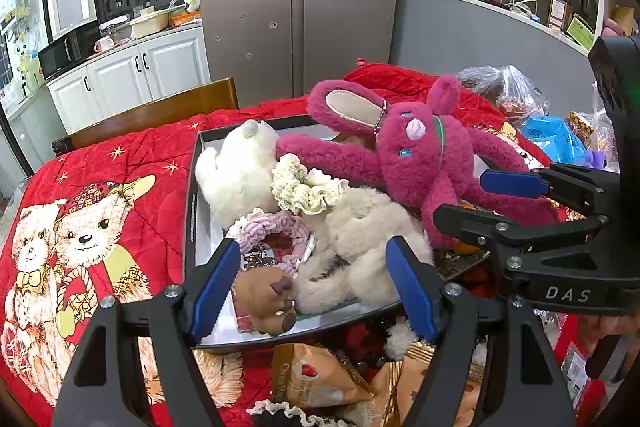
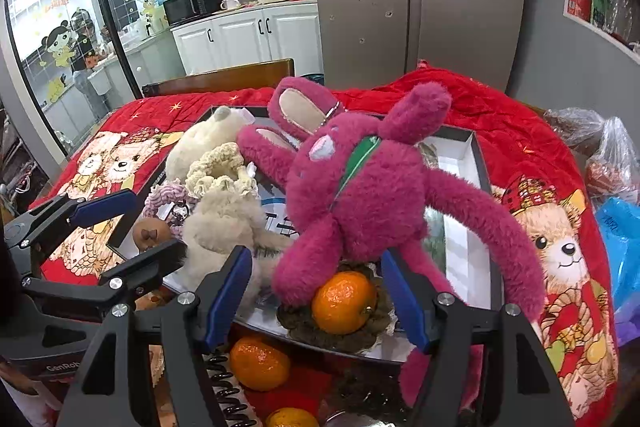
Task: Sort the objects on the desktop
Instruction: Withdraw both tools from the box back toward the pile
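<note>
A: We reckon the sorting is mostly done; near the table's front edge loose oranges [image 2: 259,363] and a snack packet [image 1: 316,375] still wait

B: Both our left gripper [image 1: 316,291] and right gripper [image 2: 316,301] stand spread, holding nothing. Beyond, the box [image 1: 191,211] holds an orange, scrunchies, a cream plush [image 1: 360,227] and the pink rabbit [image 2: 360,187]

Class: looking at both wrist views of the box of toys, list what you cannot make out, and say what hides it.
- Box floor: both views, buried under toys.
- Cream plush body: left view, pink rabbit lies across it.
- Lowest orange: right view, cut off by the bottom edge.
- Snack packet print: left view, too small and partly behind the left gripper.
</note>
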Available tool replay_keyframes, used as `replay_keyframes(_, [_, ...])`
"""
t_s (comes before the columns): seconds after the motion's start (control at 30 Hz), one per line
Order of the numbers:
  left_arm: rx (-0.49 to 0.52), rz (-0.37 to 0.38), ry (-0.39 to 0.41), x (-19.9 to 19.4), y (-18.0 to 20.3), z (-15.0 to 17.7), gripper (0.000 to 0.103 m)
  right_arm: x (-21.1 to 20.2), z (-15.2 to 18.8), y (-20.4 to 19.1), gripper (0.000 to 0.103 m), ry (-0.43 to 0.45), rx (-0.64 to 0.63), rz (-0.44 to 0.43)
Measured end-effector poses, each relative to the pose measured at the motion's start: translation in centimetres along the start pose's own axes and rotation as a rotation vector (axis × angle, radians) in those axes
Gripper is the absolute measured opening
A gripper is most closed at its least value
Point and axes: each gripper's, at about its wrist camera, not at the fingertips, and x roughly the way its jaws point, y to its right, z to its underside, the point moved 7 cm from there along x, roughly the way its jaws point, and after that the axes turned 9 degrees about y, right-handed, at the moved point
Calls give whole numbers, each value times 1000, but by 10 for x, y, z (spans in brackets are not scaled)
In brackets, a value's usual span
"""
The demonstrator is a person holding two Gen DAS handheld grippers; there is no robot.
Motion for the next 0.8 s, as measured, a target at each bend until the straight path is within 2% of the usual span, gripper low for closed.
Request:
replay_keyframes(0.2, [-23, 9, 2, -6, -1, -5, 76, -7, -5, -1, 69, 11, -12, 39])
replay_keyframes(0.33, [-25, 0, 21, -25, -2, -13, 76, -22, -13, -3, 69, 36, -6, 52])
replay_keyframes(0.5, [-52, 13, 76, -74, -2, -24, 77, -63, -22, -14, 70, 100, 4, 60])
replay_keyframes(0.57, [-46, 8, 88, -93, -3, -24, 81, -84, -23, -21, 74, 126, 4, 66])
replay_keyframes(0.63, [-30, -2, 105, -111, -4, -21, 85, -102, -23, -28, 78, 144, 5, 69])
replay_keyframes(0.8, [-11, -34, 125, -152, -8, 0, 87, -143, -15, -52, 79, 186, -27, 63])
